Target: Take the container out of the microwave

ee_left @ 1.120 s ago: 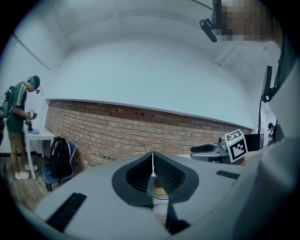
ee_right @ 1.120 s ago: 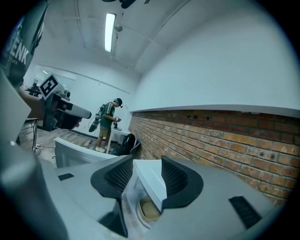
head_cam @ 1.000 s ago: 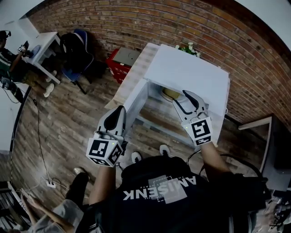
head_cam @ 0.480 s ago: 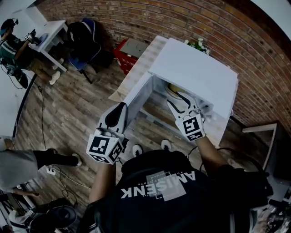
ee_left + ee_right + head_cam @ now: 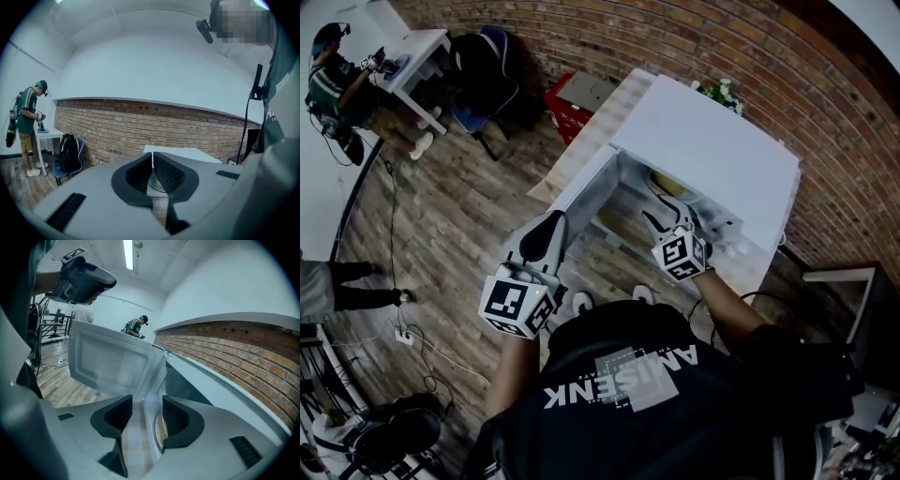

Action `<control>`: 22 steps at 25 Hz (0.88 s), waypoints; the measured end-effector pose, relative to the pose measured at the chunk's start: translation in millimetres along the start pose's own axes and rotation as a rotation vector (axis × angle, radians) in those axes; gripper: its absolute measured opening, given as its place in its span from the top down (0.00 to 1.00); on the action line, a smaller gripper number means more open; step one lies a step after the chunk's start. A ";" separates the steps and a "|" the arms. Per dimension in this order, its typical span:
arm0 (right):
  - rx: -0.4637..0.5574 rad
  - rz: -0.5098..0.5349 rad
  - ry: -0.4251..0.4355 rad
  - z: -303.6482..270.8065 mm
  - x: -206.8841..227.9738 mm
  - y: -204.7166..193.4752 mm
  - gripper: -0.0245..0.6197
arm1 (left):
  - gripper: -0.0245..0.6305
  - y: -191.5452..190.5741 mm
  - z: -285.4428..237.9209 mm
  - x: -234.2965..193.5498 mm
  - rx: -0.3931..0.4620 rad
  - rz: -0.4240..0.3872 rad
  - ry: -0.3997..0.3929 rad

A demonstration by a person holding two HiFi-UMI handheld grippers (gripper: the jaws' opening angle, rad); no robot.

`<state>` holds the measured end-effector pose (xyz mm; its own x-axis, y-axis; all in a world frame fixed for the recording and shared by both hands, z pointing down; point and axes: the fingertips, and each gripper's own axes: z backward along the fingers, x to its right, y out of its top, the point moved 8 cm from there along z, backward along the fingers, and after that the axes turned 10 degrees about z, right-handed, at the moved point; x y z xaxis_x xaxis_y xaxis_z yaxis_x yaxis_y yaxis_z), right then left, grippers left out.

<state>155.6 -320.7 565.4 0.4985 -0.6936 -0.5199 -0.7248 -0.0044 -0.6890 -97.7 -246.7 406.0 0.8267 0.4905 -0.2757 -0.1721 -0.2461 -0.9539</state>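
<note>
Right gripper (image 5: 659,208), jaws wide and empty, at the mouth of the open microwave (image 5: 712,155); the container (image 5: 666,182) sits inside. Left gripper (image 5: 551,223), jaws closed, beside the door (image 5: 581,192).

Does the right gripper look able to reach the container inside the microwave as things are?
Probably yes. The microwave door stands open, the right gripper is at the opening with its fingers apart, and nothing shows between it and the container inside.

Brick wall (image 5: 581,37) borders plank floor (image 5: 459,234), white desk (image 5: 417,52), perhaps a chair (image 5: 483,89).
</note>
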 end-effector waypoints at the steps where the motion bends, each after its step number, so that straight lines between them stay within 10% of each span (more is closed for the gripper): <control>1: -0.012 0.002 0.004 -4.5 0.1 -5.0 0.61 | 0.94 0.2 -0.3 1.0 -0.002 -0.002 0.008; 22: -0.238 0.018 -0.052 -64.9 9.6 -60.1 0.61 | 0.94 12.3 16.2 1.0 0.058 0.000 0.127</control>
<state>173.1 -373.8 634.6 0.5041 -0.6574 -0.5601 -0.8223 -0.1669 -0.5441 -107.7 -235.7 392.1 0.8873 0.3798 -0.2618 -0.1994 -0.1959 -0.9601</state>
